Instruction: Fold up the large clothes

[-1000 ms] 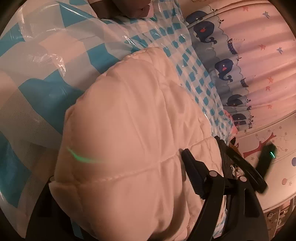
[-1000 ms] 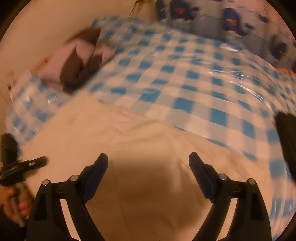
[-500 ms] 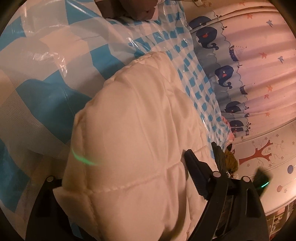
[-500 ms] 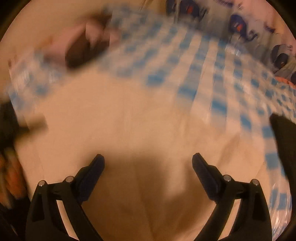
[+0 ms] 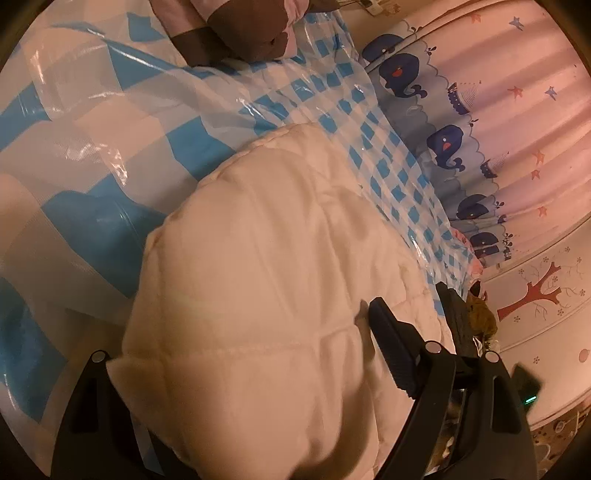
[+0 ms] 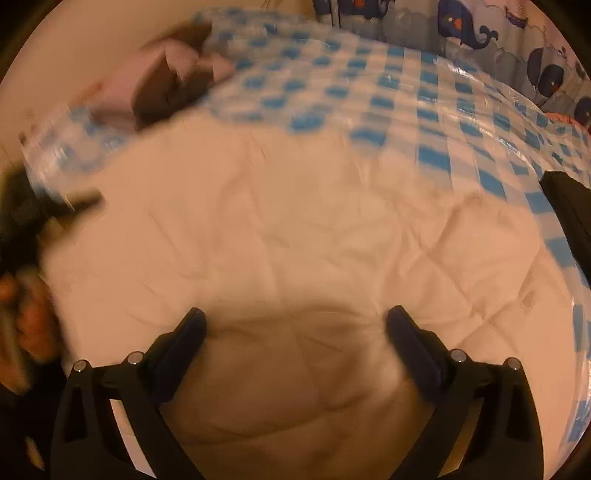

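Note:
A white quilted garment (image 5: pixel 266 280) lies folded on a bed with a blue-and-white checked plastic cover (image 5: pixel 110 110). My left gripper (image 5: pixel 240 332) straddles its thick near fold. The right finger (image 5: pixel 388 350) shows beside the fabric with its pad face bare, while the left finger is hidden under the fold. In the blurred right wrist view, my right gripper (image 6: pixel 297 328) hangs wide open over the flat middle of the garment (image 6: pixel 295 221), with nothing between its fingers.
A pink and brown pile of clothes (image 5: pixel 240 22) lies at the far end of the bed, and shows too in the right wrist view (image 6: pixel 166 85). A whale-print curtain (image 5: pixel 461 110) runs along the far side. A hand (image 6: pixel 22 314) shows at the left edge.
The right gripper has slid across the garment and its jaws stand a little wider. The left view tilted slightly, bringing the pink and brown pile into sight.

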Available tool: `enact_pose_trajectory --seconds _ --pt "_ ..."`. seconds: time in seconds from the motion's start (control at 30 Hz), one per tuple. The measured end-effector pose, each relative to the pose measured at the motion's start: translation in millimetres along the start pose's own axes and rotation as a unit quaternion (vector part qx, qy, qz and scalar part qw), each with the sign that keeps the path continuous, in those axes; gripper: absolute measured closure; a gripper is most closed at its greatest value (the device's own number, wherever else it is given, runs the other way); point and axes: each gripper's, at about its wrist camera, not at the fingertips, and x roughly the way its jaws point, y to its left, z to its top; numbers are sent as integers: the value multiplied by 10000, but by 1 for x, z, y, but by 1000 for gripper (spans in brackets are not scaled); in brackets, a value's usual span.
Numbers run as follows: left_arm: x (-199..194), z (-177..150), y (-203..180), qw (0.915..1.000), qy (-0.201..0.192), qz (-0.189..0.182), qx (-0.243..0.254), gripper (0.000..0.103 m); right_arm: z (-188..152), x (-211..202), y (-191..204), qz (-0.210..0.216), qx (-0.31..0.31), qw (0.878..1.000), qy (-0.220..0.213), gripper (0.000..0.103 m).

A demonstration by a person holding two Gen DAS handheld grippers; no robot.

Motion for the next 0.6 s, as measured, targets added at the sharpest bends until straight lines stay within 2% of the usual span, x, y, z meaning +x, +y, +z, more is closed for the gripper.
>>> enact_pose_trajectory --seconds 0.03,0.13,0.17,0.23,0.27,0.37,0.4,0.47,0.53,0.6 --pt "-1 0 0 10000 -16 -5 -2 26 10 -12 4 -118 -31 9995 -288 8" --pt "0 0 0 10000 -38 0 -14 26 23 -13 10 -436 -141 9983 -349 8" --pt "-1 0 0 10000 -46 -9 -12 26 24 -7 11 -521 -137 9981 -287 8" --pt "-1 0 0 10000 -52 -58 -8 26 14 34 16 -709 -325 9961 420 8" --pt "-2 0 0 9999 -61 -111 -2 26 5 43 14 -688 -348 9959 471 6" --pt "-3 0 -1 9999 -83 -140 40 26 4 31 9 -461 -137 9986 221 6" --pt "-3 1 -1 9998 -87 -146 41 26 5 18 8 -359 -82 9993 -3 6" --pt "-2 1 -1 9998 -98 -150 27 26 3 -7 12 -532 -186 9974 -442 6" --pt "-3 2 -1 9998 -111 -169 30 26 -6 -15 14 -692 -233 9958 -560 6" --pt "-3 3 -2 9997 -138 -202 19 26 -20 15 14 -713 -348 9968 23 6"
